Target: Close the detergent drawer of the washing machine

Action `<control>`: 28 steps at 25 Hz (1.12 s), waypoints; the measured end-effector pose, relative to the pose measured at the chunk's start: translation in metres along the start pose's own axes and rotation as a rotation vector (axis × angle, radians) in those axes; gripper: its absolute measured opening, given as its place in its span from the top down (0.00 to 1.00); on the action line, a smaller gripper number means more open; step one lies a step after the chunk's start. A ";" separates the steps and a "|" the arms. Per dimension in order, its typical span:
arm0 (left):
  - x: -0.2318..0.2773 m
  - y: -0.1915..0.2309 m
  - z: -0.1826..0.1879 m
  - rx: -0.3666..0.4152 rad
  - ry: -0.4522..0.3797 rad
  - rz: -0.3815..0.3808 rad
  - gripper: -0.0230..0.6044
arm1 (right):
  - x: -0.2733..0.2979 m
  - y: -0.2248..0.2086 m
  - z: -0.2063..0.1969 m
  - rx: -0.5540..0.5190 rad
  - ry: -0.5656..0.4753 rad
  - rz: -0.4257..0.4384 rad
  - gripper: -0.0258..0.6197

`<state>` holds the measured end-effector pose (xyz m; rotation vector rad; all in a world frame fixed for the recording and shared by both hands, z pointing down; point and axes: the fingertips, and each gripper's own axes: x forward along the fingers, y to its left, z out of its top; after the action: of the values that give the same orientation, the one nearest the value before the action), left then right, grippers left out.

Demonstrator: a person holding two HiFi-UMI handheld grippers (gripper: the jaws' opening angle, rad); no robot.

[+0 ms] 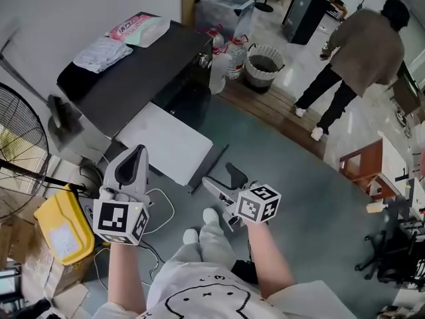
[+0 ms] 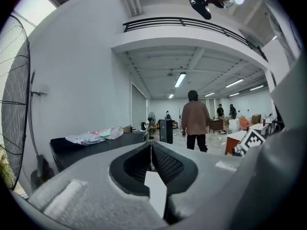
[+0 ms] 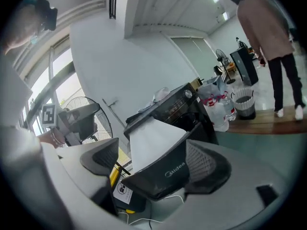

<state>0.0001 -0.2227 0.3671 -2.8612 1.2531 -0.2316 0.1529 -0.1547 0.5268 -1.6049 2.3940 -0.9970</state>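
The dark washing machine (image 1: 133,72) stands at upper left with clothes on its black top. A wide white drawer (image 1: 166,141) juts out from its front; its dark face (image 3: 168,174) carries the word Midea. My right gripper (image 1: 222,178) is open at the drawer's near corner. In the right gripper view the dark face shows between the spread jaws of my right gripper (image 3: 153,162); I cannot tell if they touch it. My left gripper (image 1: 136,159) is shut and empty beside the drawer's left edge. In its own view the left gripper (image 2: 150,150) points out across the room.
A yellow container (image 1: 63,228) and white cables (image 1: 159,211) lie on the floor at left, by a standing fan (image 1: 20,158). Behind the machine are water bottles (image 1: 234,55) and a white basket (image 1: 263,65). A person (image 1: 362,58) walks at far right near wooden furniture (image 1: 365,165).
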 end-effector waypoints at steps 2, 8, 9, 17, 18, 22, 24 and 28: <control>0.004 0.001 -0.002 0.006 0.013 0.009 0.93 | 0.005 -0.007 -0.007 0.042 0.014 0.024 0.29; 0.009 0.006 -0.003 0.014 0.032 0.035 0.94 | 0.018 -0.019 -0.033 0.183 0.052 0.132 0.29; 0.010 0.006 -0.004 0.016 0.036 0.036 0.94 | 0.019 -0.021 -0.038 0.212 0.059 0.149 0.29; 0.017 0.003 -0.017 0.035 0.088 0.037 0.94 | 0.033 -0.032 -0.065 0.346 0.125 0.289 0.29; 0.017 0.002 -0.018 0.040 0.094 0.037 0.93 | 0.035 -0.032 -0.067 0.358 0.128 0.310 0.29; 0.016 0.000 -0.023 0.056 0.112 0.044 0.94 | 0.034 -0.036 -0.070 0.388 0.119 0.383 0.29; 0.015 0.000 -0.026 0.058 0.119 0.051 0.93 | 0.032 -0.040 -0.073 0.404 0.121 0.402 0.29; 0.015 0.003 -0.034 0.053 0.135 0.059 0.93 | 0.035 -0.046 -0.079 0.409 0.135 0.413 0.29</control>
<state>0.0033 -0.2336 0.4024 -2.8006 1.3290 -0.4568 0.1408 -0.1589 0.6242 -0.8897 2.2627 -1.4129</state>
